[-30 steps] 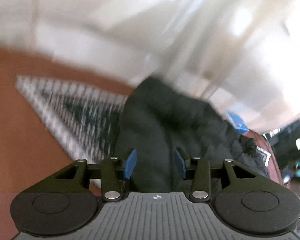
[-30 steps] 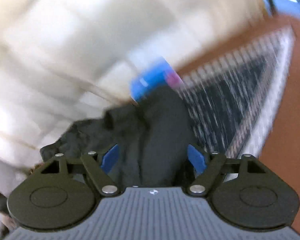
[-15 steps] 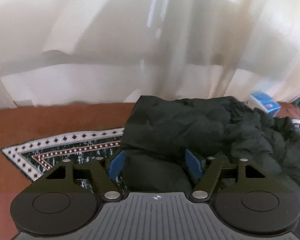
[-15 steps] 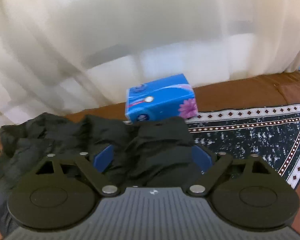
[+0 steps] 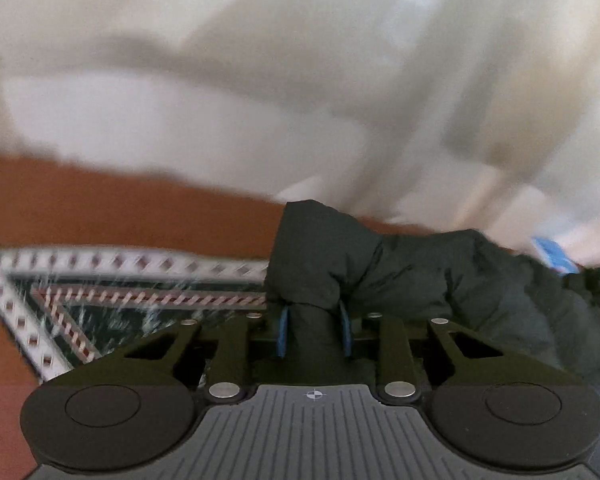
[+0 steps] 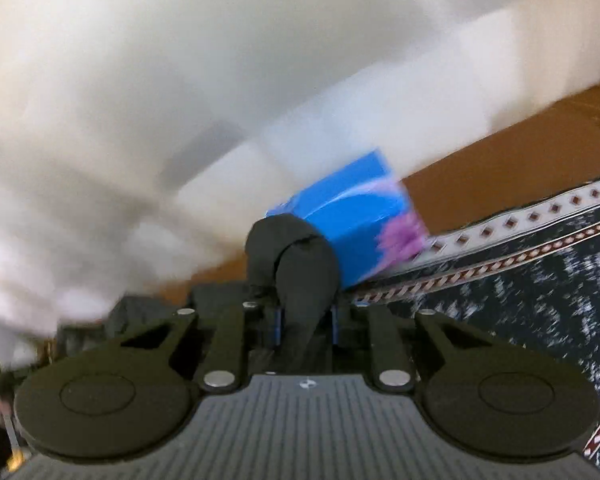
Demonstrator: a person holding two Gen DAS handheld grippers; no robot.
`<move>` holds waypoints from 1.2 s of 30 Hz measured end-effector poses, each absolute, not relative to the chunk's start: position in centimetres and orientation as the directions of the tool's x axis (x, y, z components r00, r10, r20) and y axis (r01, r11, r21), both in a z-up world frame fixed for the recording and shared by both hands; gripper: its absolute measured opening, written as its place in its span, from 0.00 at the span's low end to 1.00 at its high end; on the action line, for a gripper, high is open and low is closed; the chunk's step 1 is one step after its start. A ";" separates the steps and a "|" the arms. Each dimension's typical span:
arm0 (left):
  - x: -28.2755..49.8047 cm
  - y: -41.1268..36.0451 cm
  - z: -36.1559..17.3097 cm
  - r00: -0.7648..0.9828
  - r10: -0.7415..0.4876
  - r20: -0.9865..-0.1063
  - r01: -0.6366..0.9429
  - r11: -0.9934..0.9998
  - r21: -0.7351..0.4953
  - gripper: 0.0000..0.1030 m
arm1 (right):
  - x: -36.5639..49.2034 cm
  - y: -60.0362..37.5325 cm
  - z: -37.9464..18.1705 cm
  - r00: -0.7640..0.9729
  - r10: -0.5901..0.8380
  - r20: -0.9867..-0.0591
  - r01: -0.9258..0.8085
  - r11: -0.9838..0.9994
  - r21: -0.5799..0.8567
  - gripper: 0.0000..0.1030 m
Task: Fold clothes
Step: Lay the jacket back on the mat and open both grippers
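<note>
Black garment (image 5: 412, 268) of a soft, matte, puffy cloth is gathered in crumpled folds and stretches from the left tongs (image 5: 313, 330) away toward 3 o'clock in the left wrist view. The blue pads of the left tongs are clamped on a thick bunched fold of it, and the cloth bulges up above the pads in a rounded lump. In the right wrist view the right tongs (image 6: 305, 326) are also closed on a fold of the same garment, which rises between the pads as a smooth rounded hump.

Under the cloth lies a woven rug with dark speckled middle and pale diamond-patterned border (image 5: 100, 300), spread flat on a plain rust-brown surface (image 5: 120, 208). Just behind the hump in the right wrist view, at 1 o'clock, stands a blue rectangular box with a purple flower print (image 6: 356, 220), blurred. A pale cream curtain with soft vertical folds (image 5: 300, 80) fills the background; both views are smeared.
</note>
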State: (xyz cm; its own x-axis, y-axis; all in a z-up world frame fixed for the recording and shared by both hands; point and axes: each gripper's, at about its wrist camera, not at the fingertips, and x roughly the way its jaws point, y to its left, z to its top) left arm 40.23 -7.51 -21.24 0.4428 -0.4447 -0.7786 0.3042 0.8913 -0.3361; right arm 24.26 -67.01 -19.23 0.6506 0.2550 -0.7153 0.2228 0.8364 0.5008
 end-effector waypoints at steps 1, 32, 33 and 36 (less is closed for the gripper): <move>40.4 -7.5 -21.9 0.437 -0.442 -0.783 0.298 0.893 -0.337 0.24 | 24.4 -67.3 -19.3 0.666 0.250 -0.703 0.228 0.829 0.510 0.23; 23.9 -20.0 -15.2 0.433 -0.480 -0.763 0.606 0.782 -0.148 0.68 | 14.1 -56.6 -15.6 0.722 0.331 -0.608 0.003 0.877 0.481 0.81; 23.4 -20.2 -14.1 0.444 -0.501 -0.743 0.616 0.773 -0.153 0.70 | 13.4 -57.2 -14.4 0.750 0.349 -0.562 -0.024 0.863 0.504 0.82; 22.0 -20.9 -10.8 0.473 -0.562 -0.679 0.644 0.746 -0.168 0.72 | 11.3 -58.4 -11.3 0.811 0.346 -0.471 -0.078 0.863 0.499 0.85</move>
